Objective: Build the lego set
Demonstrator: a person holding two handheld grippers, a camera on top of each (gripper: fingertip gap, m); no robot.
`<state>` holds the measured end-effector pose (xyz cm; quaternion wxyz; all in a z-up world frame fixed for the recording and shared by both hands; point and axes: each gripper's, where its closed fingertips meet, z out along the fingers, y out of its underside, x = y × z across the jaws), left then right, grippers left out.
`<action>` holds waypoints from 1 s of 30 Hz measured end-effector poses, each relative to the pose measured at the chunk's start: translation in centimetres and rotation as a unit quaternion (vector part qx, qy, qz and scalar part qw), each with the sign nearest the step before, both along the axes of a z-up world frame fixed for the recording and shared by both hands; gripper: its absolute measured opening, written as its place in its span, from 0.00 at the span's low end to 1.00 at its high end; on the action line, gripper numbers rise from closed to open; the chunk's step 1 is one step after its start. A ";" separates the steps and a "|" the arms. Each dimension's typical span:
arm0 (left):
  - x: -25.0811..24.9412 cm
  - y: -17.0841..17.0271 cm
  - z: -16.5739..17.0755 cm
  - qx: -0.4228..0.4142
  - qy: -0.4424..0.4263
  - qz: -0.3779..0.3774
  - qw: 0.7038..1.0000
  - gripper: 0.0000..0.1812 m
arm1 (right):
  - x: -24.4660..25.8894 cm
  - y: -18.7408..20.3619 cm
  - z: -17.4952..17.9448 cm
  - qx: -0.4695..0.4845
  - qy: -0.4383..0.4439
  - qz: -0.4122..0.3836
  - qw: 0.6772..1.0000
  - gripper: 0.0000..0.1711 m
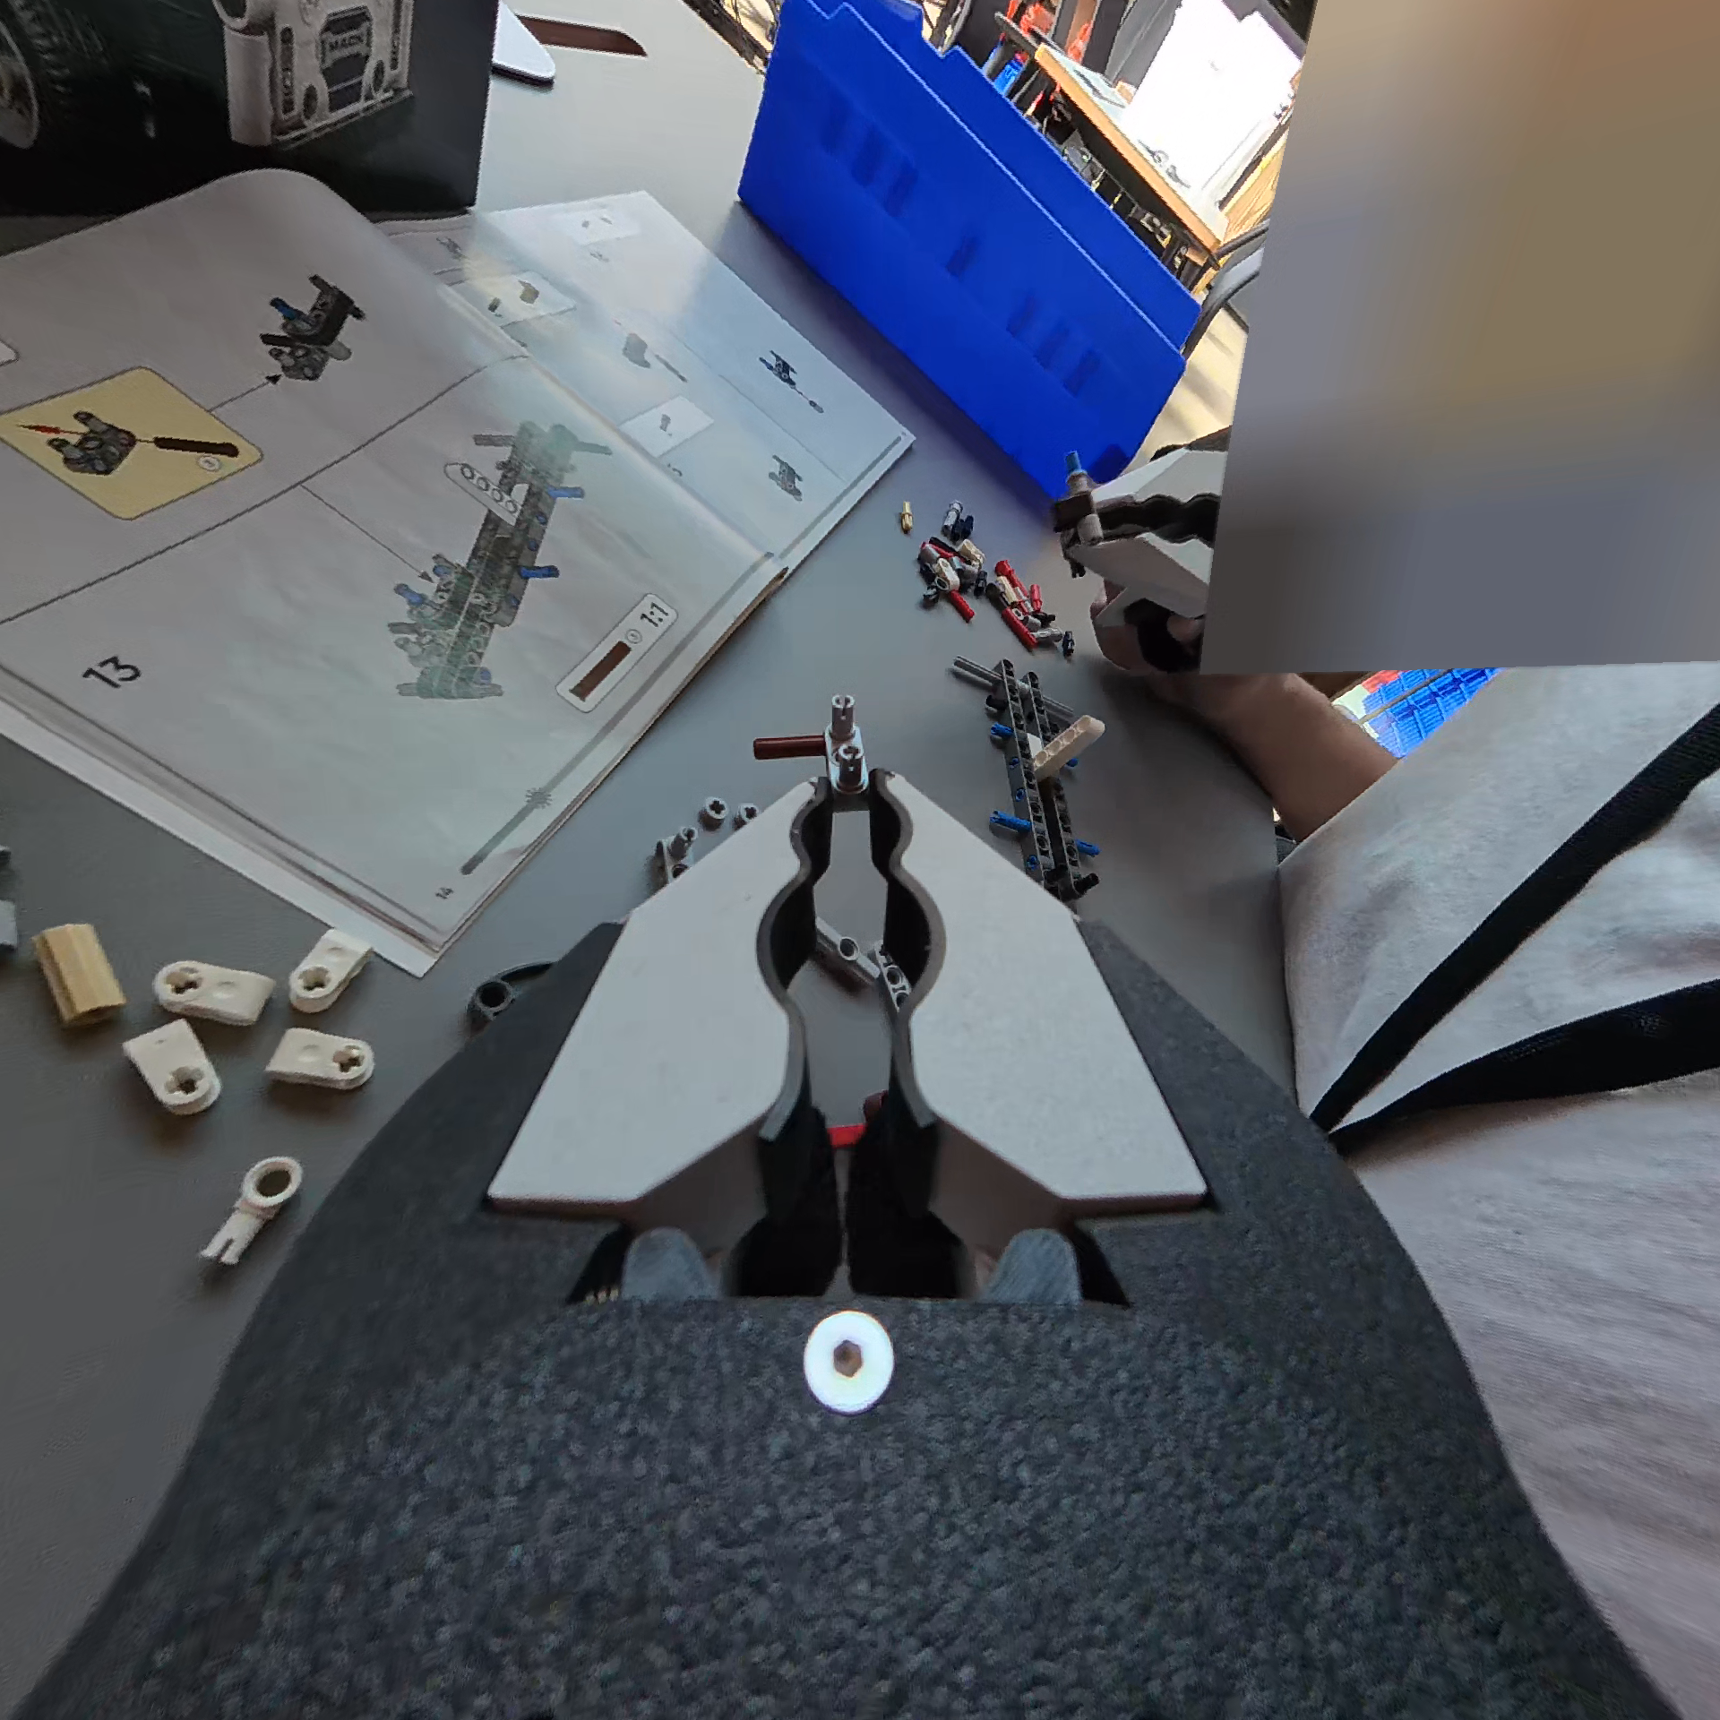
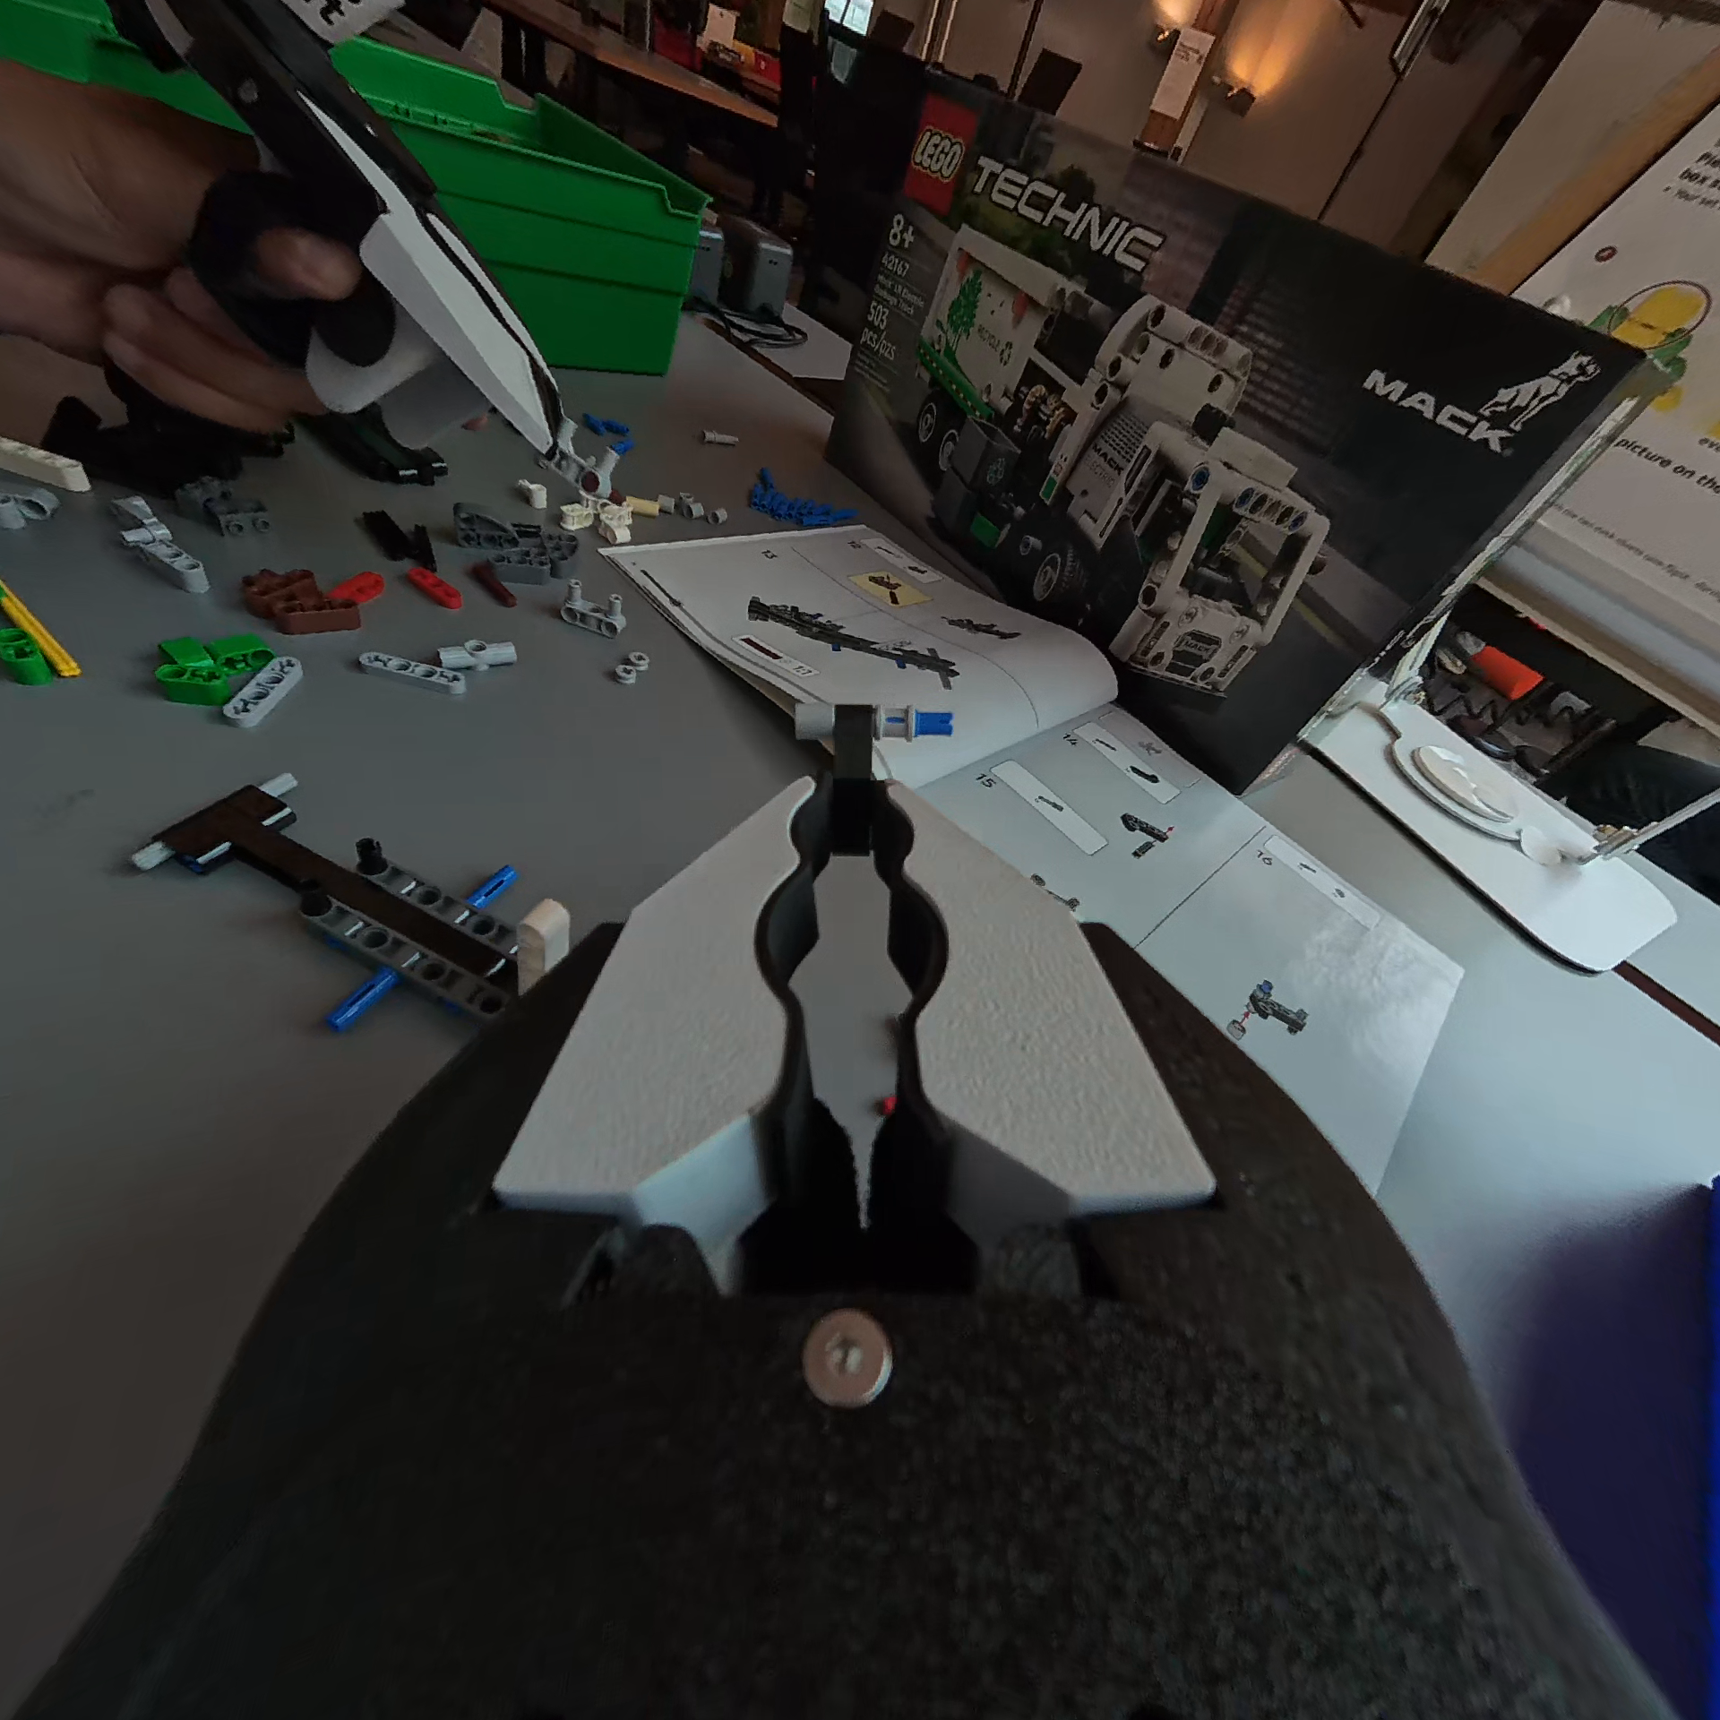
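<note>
My left gripper (image 1: 847, 789) is shut on a small grey connector with pins and a dark red axle (image 1: 838, 745), held above the table. It also shows in the right wrist view (image 2: 551, 439), upper left, with the same piece (image 2: 588, 470). My right gripper (image 2: 852, 802) is shut on a black connector with a grey pin and a blue pin (image 2: 870, 726). It also shows far right in the left wrist view (image 1: 1080, 521). A part-built dark grey beam frame with blue pins (image 1: 1038, 791) (image 2: 400, 921) lies flat on the grey table, between the two grippers.
An open instruction booklet (image 1: 419, 521) (image 2: 866, 624) lies on the table. The set's box (image 2: 1210, 419) stands behind it. A blue bin (image 1: 959, 233) and a green bin (image 2: 558, 214) stand at the back. Loose white connectors (image 1: 233, 1024), small pins (image 1: 987, 577) and mixed parts (image 2: 307, 605) lie scattered. A person's forearm (image 1: 1284, 745) rests at the right. The gap from one gripper's tips to the other's is roughly 15 cm.
</note>
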<state>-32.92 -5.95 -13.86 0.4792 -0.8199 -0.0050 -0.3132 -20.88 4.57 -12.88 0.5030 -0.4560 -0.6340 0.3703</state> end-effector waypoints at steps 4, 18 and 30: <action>-0.2 0.0 -0.2 -0.002 0.001 0.004 1.000 0.03 | -0.1 0.0 -0.4 0.013 -0.007 -0.002 1.000 0.03; -0.6 0.0 -0.5 -0.006 0.011 0.010 1.000 0.03 | -0.1 0.7 -0.1 0.000 0.000 -0.012 1.000 0.03; -0.6 0.1 -0.9 -0.011 0.011 0.009 1.000 0.03 | -0.1 1.0 0.0 -0.017 0.004 -0.012 1.000 0.03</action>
